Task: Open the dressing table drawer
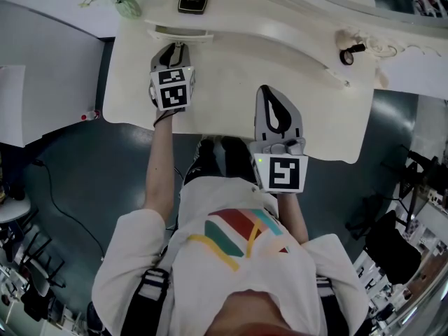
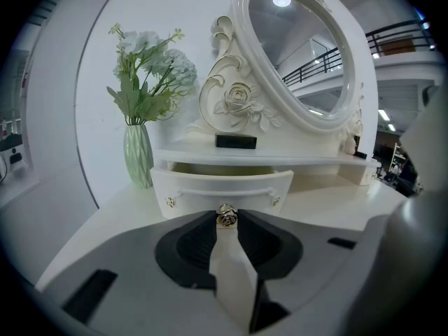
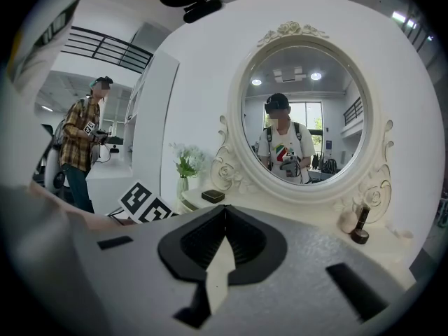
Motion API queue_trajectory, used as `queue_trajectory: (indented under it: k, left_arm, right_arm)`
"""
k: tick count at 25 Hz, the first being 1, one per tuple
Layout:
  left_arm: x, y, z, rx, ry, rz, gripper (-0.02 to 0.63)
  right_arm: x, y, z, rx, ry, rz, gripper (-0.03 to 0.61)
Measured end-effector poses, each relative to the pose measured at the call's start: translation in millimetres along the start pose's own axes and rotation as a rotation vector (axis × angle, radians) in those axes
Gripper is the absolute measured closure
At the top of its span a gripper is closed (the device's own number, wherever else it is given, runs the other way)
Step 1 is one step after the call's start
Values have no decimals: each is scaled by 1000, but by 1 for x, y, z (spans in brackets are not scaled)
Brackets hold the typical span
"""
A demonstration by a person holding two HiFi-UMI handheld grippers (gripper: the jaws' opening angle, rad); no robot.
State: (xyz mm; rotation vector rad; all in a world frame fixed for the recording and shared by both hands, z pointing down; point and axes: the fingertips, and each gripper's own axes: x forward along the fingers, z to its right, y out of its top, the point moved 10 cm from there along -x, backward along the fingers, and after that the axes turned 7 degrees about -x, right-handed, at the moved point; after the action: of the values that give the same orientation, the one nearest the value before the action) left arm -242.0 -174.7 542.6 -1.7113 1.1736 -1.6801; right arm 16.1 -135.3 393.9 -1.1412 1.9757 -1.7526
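I am clamping my left gripper (image 2: 226, 220) on the small gold rose-shaped knob (image 2: 226, 215) at the middle of the dressing table drawer (image 2: 222, 186), the two dark pads pressing on it from either side. The drawer is sitting at the left of the white dressing table (image 1: 231, 75), under a low shelf, and its curved front is standing a little way out from that shelf, with a shadowed gap showing above it. In the head view the left gripper (image 1: 178, 46) is reaching across the table top to the drawer (image 1: 178, 33). A flat black box (image 2: 236, 141) is lying on the shelf just above, and a ribbed green vase (image 2: 138, 156) of pale flowers is standing just beside the drawer's left end. Behind the shelf the oval mirror (image 2: 301, 54) is rising in its carved white frame. My right gripper (image 1: 266, 89) is hanging over the table's front part, well apart from the drawer, with its jaws together and nothing between them (image 3: 224, 210). A small dark bottle (image 3: 360, 224) is standing near the mirror's right foot.
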Motion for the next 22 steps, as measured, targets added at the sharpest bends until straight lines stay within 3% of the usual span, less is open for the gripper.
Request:
queue_trajectory:
  k: [22]
  left_arm:
    - [-21, -17, -2, 0, 14, 6, 523]
  right_arm:
    - [-8, 4, -9, -10, 20, 27, 578]
